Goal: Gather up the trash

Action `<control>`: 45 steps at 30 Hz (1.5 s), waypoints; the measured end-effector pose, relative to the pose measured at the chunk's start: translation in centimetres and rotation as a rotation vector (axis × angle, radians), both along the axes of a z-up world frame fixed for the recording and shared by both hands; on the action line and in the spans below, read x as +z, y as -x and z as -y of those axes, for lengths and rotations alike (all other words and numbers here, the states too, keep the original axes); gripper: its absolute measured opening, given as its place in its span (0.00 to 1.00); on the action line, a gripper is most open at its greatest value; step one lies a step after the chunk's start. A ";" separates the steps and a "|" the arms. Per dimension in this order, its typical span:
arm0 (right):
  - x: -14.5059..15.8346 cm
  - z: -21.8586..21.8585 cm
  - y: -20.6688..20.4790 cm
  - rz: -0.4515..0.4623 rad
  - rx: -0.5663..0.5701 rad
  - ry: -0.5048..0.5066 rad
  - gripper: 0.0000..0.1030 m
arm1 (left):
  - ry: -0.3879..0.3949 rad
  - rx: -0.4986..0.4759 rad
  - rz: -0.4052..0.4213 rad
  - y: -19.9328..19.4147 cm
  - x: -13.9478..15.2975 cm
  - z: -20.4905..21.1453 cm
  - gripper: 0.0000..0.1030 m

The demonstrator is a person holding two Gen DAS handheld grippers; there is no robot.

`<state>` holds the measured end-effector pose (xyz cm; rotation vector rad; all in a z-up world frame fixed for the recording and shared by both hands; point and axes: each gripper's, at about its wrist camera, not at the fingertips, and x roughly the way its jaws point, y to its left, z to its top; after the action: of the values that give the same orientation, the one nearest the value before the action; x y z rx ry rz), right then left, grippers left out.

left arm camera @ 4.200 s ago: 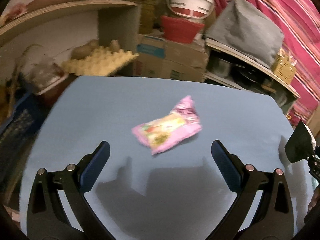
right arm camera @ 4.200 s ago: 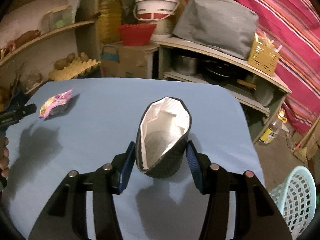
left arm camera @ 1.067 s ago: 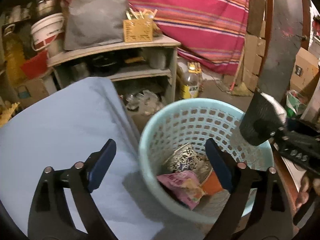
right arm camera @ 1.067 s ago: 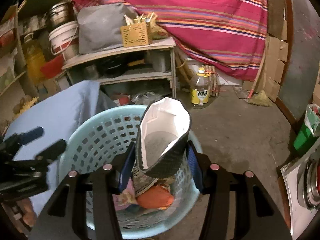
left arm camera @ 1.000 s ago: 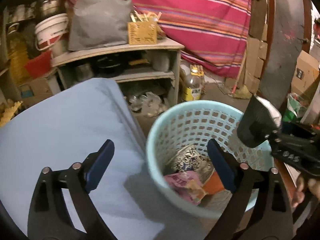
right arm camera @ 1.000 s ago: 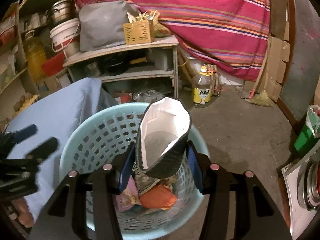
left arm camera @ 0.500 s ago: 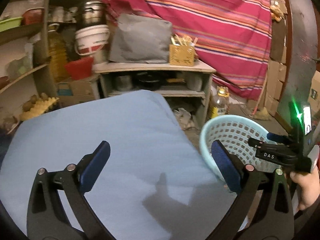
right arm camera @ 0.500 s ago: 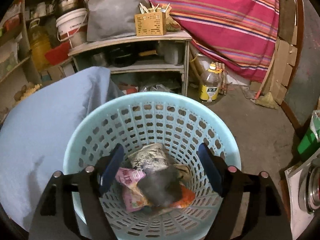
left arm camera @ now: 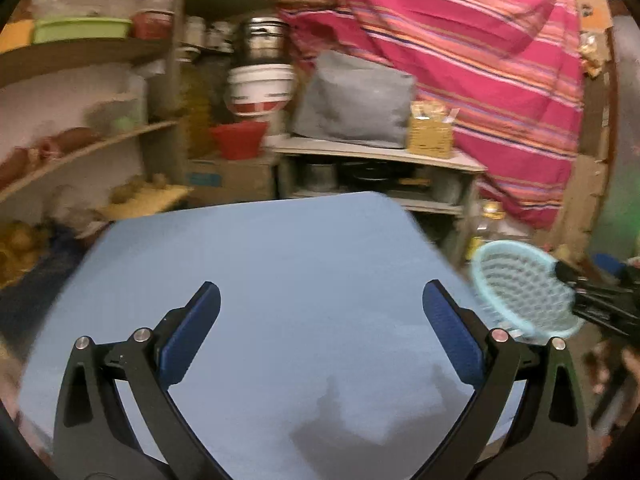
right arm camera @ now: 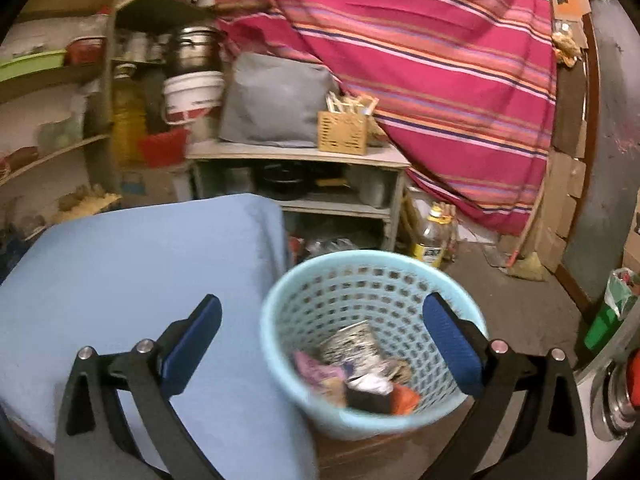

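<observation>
A light blue plastic basket (right arm camera: 372,280) stands on the floor beside the blue-covered table (right arm camera: 132,264). It holds several pieces of trash: the black and white carton (right arm camera: 366,392), a pink wrapper (right arm camera: 310,364), an orange piece and a patterned packet. My right gripper (right arm camera: 320,340) is open and empty above the basket's left rim. My left gripper (left arm camera: 320,328) is open and empty over the bare table (left arm camera: 280,280). The basket (left arm camera: 520,292) shows at the right edge of the left wrist view, with the right gripper's black body (left arm camera: 600,300) in front of it.
Shelves with a grey bag (right arm camera: 276,100), a wicker box (right arm camera: 344,132), a white bucket (right arm camera: 192,96) and a red bowl stand behind the table. A yellow-labelled bottle (right arm camera: 434,236) stands on the floor. A striped pink cloth hangs behind. A green bag (right arm camera: 616,300) sits at right.
My right gripper let the carton fall into the basket, opened, and pulled back left. My left gripper swung from the basket back over the table.
</observation>
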<state>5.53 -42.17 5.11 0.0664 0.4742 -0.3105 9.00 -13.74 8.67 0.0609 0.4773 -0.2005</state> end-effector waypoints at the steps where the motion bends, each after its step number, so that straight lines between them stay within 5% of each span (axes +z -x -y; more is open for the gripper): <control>1: -0.1 -0.9 0.3 0.002 0.012 -0.008 0.96 | 0.001 0.014 -0.002 0.4 -0.2 -0.9 0.95; 19: -3.2 -16.0 7.0 0.048 0.127 -0.021 0.96 | -0.043 0.160 -0.003 6.5 -5.7 -11.0 0.95; 45: -3.9 -18.8 7.6 0.107 0.145 0.017 0.96 | 0.017 0.172 0.106 9.0 -6.7 -12.4 0.95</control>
<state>-2.02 -23.35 1.20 0.0313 0.3679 -0.1682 -0.05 -1.33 1.95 0.0138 0.3724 -0.0321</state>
